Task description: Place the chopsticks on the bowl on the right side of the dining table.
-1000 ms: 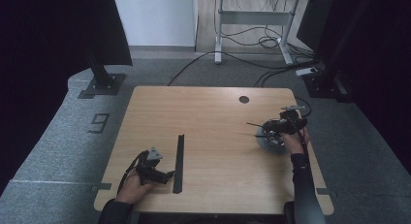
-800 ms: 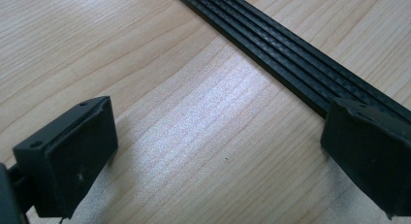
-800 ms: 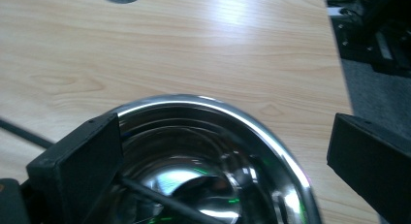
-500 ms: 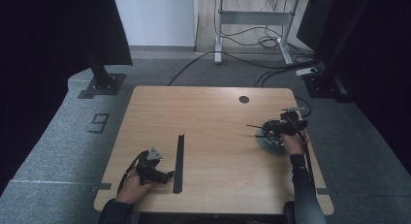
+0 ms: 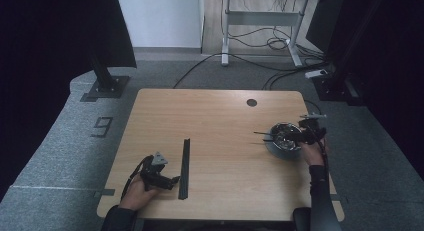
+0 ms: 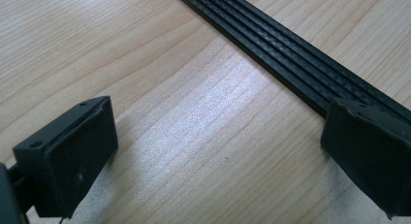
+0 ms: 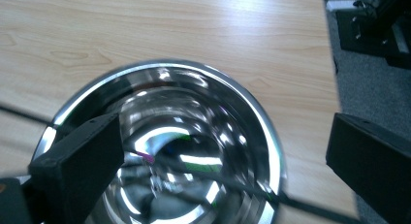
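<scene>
On the wooden table (image 5: pixel 220 141), the left gripper (image 5: pixel 172 181) lies low near the front edge with its jaws spread wide and nothing between them; in the left gripper view one jaw sits just at the edge of the black ribbed strip (image 6: pixel 291 59), the other well off it over bare wood. That strip (image 5: pixel 184 167) runs roughly front to back, just beside the gripper. Far across, near the right edge, the right gripper (image 5: pixel 300 136) hangs over the stainless steel bowl (image 5: pixel 281 137), jaws wide apart and gripping nothing (the bowl's rim (image 7: pixel 261 117) sits between them in the right gripper view). A thin dark rod (image 5: pixel 262 133) pokes out of the bowl toward the table's middle. A round cable hole (image 5: pixel 251 102) lies behind, well clear.
</scene>
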The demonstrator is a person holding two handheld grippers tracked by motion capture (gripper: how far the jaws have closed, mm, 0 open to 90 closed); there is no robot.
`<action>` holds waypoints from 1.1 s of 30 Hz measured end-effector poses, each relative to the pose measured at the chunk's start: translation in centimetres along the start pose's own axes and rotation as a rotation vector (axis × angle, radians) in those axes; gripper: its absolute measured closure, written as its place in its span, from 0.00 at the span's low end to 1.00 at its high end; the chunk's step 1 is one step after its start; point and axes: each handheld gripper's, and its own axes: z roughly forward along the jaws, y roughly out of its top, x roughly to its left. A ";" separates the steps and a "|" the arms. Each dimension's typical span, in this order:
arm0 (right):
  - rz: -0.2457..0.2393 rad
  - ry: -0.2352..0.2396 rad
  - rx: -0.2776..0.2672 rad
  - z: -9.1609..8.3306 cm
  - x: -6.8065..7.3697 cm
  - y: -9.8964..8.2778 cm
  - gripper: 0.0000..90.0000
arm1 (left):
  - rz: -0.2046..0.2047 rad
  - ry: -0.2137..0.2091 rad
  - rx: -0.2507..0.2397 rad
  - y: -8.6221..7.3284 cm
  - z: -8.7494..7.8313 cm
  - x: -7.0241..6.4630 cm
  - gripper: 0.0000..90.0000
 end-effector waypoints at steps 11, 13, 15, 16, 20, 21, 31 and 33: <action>0.034 0.042 -0.004 -1.9 -1.6 -3.2 0.10 | 0.000 0.001 0.000 0.0 0.0 0.0 0.00; 0.022 0.041 0.009 -1.5 -1.4 -3.3 0.10 | -0.001 0.002 0.000 0.0 0.0 0.0 0.00; 0.017 0.042 0.013 -1.1 -1.1 -3.3 0.10 | -0.002 0.002 0.000 0.0 0.0 0.0 0.00; 0.017 0.042 0.013 -1.1 -1.1 -3.3 0.10 | -0.002 0.002 0.000 0.0 0.0 0.0 0.00; 0.011 0.035 0.016 -0.7 -0.9 -3.4 0.10 | -0.001 0.002 0.000 0.0 0.0 0.0 0.00; 0.012 0.028 0.015 -0.5 -0.9 -3.5 0.10 | -0.001 0.002 0.000 0.0 0.0 0.0 0.00; 0.020 0.019 0.010 0.4 -1.7 -3.8 0.10 | -0.001 0.002 0.000 0.0 0.0 0.0 0.00; 0.021 0.022 0.002 0.3 -1.8 -3.8 0.10 | -0.001 0.002 0.000 0.0 0.0 0.0 0.00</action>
